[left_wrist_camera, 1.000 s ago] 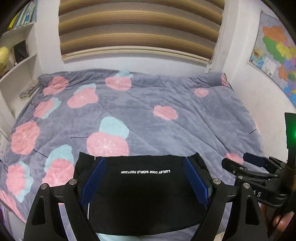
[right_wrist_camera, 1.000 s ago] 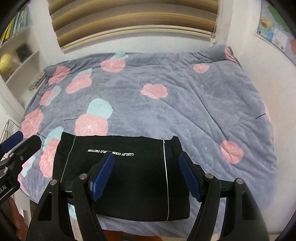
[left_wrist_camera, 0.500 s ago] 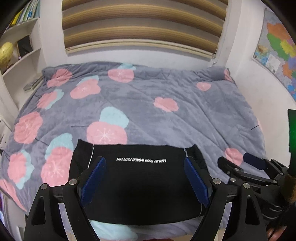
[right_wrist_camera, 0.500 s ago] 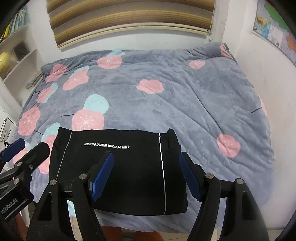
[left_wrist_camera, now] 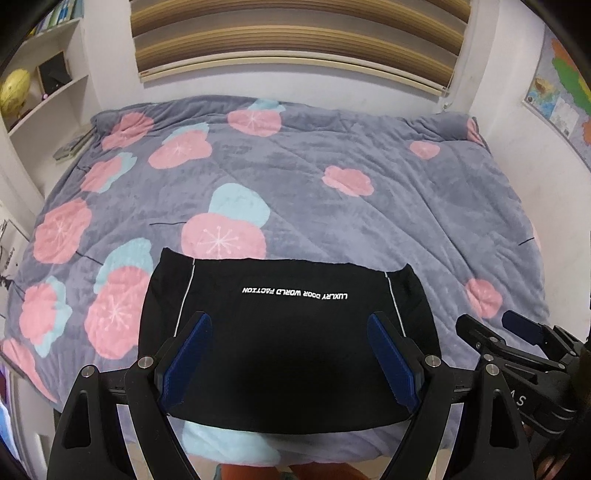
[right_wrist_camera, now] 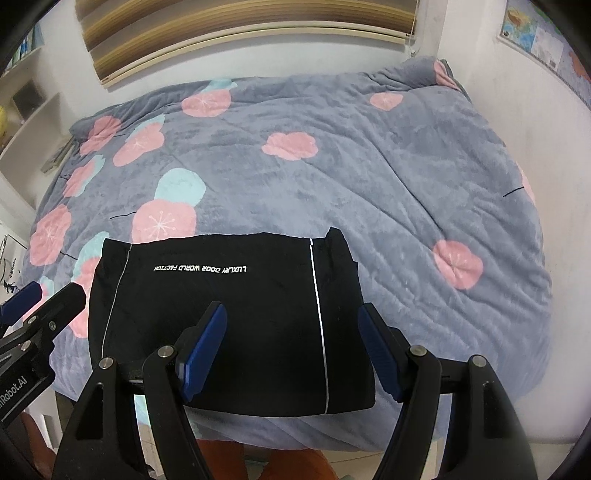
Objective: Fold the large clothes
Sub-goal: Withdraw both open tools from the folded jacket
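A black garment point(left_wrist_camera: 288, 332) with white piping and white lettering lies folded into a flat rectangle at the near edge of the bed; it also shows in the right wrist view point(right_wrist_camera: 229, 314). My left gripper point(left_wrist_camera: 291, 365) is open and empty, held above the garment. My right gripper point(right_wrist_camera: 291, 354) is open and empty, above the garment's right half. The right gripper shows at the right of the left wrist view point(left_wrist_camera: 491, 328), and the left gripper at the left of the right wrist view point(right_wrist_camera: 40, 299).
A grey quilt with pink and blue flowers point(left_wrist_camera: 314, 158) covers the bed. White shelves point(left_wrist_camera: 40, 96) stand on the left, a wall with a map point(left_wrist_camera: 554, 92) on the right, and striped blinds point(left_wrist_camera: 295, 33) behind.
Both grippers have pulled back and risen away from the folded garment, so more of the bed and its near edge shows. The garment has not moved.
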`<action>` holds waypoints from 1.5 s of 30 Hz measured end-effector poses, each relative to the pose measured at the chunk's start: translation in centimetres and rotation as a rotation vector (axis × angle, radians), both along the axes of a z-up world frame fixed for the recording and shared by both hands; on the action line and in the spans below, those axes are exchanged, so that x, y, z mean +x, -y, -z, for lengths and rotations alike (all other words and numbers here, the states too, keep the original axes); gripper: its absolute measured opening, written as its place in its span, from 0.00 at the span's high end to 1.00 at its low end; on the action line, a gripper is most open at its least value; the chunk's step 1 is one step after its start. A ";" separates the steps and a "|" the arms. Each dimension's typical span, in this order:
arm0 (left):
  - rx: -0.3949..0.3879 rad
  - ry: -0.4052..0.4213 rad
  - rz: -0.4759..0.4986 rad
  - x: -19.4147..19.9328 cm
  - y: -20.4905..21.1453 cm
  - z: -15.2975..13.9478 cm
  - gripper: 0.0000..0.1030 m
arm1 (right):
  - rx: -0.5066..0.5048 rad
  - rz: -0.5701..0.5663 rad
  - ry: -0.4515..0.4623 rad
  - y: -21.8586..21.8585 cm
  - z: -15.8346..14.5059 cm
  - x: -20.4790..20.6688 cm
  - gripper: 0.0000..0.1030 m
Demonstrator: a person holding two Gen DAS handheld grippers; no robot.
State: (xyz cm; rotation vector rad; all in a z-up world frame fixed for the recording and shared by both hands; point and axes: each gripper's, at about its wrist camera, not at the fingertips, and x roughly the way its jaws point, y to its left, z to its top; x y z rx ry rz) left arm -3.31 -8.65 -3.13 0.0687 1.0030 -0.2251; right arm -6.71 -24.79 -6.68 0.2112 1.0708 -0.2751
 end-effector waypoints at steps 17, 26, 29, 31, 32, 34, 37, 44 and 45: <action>0.027 0.017 0.006 0.4 -0.5 -0.2 0.15 | 0.013 -0.011 -0.027 -0.3 0.9 0.3 0.27; 0.029 0.020 0.004 0.3 -0.2 -0.2 0.15 | 0.018 -0.008 -0.041 -0.5 1.2 0.3 0.27; 0.032 0.019 0.014 0.5 -0.6 0.0 0.15 | 0.018 -0.007 -0.045 -0.5 1.3 0.2 0.27; 0.031 0.018 0.016 0.6 -0.7 0.0 0.15 | 0.019 -0.007 -0.046 -0.7 1.3 0.1 0.27; 0.032 0.018 0.015 0.6 -0.6 0.0 0.15 | 0.018 -0.007 -0.047 -0.8 1.3 0.1 0.27; 0.031 0.019 0.015 0.5 -0.6 0.0 0.15 | 0.019 -0.007 -0.048 -0.9 1.3 0.1 0.27; 0.031 0.018 0.014 0.6 -0.6 0.0 0.15 | 0.019 -0.009 -0.052 -1.1 1.5 0.0 0.27; 0.037 0.017 0.029 0.9 -2.0 0.5 0.15 | 0.022 -0.018 -0.057 -1.4 1.7 0.0 0.27; 0.037 0.018 0.030 0.9 -2.2 0.6 0.15 | 0.022 -0.019 -0.058 -1.4 1.7 0.0 0.27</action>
